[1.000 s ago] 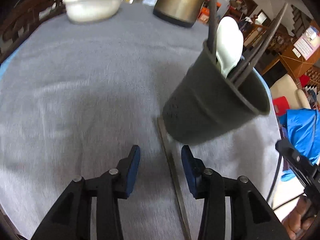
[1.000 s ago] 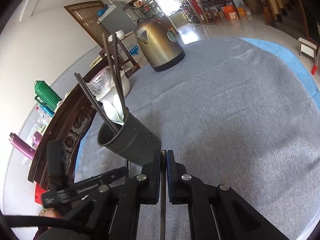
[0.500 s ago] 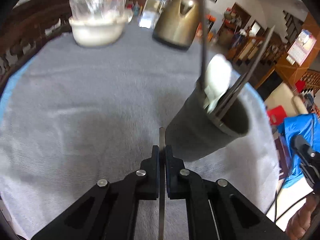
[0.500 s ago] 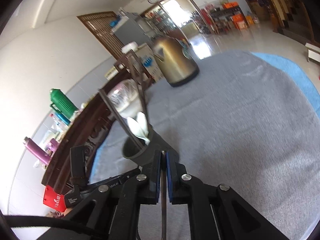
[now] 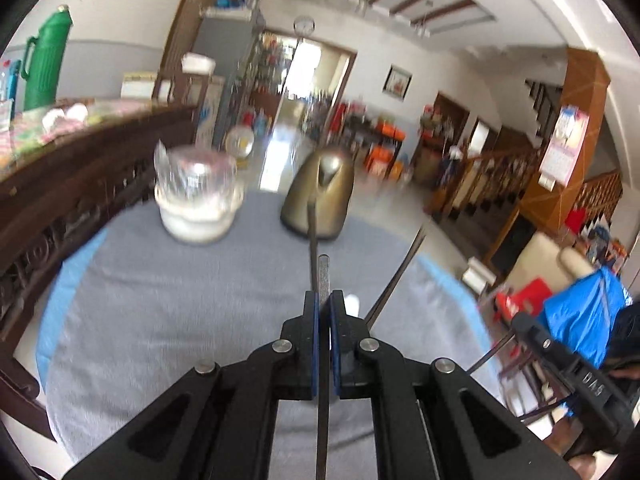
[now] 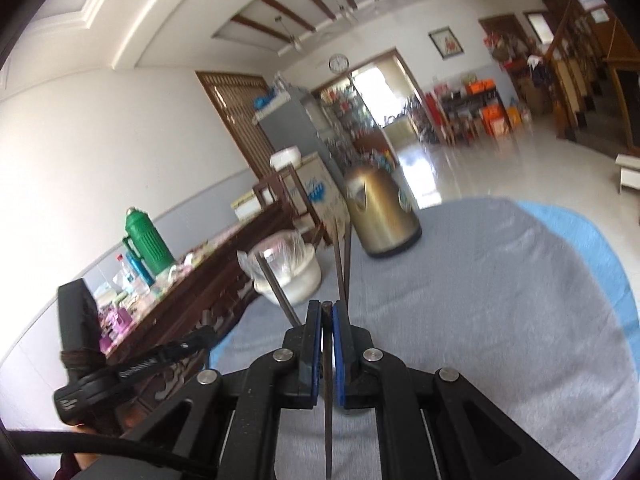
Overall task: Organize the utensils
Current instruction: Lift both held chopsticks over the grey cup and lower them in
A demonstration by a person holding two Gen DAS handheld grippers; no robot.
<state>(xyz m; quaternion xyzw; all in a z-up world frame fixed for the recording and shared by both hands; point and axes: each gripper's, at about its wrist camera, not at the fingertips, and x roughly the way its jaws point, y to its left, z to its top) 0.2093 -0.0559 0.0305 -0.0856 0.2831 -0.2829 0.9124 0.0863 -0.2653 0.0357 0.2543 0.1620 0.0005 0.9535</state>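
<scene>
My left gripper (image 5: 324, 300) is shut on a dark chopstick (image 5: 323, 276) that sticks up past the blue pads. My right gripper (image 6: 327, 310) is shut on another dark chopstick (image 6: 328, 380). Both are raised above the grey tablecloth (image 5: 180, 312). The dark utensil holder is hidden behind the fingers; only the chopsticks standing in it show, in the left wrist view (image 5: 396, 280) and in the right wrist view (image 6: 342, 264), plus a bit of the white spoon (image 5: 352, 303).
A gold kettle (image 5: 320, 196) and a white bowl with a clear bag in it (image 5: 198, 196) stand at the far side of the table. A dark wooden sideboard (image 5: 60, 200) runs along the left. The other gripper shows at the right edge (image 5: 568, 368).
The left gripper shut on a chopstick lying by the holder and lifted it. Both grippers have tilted upward, so the holder has dropped out of sight behind the fingers.
</scene>
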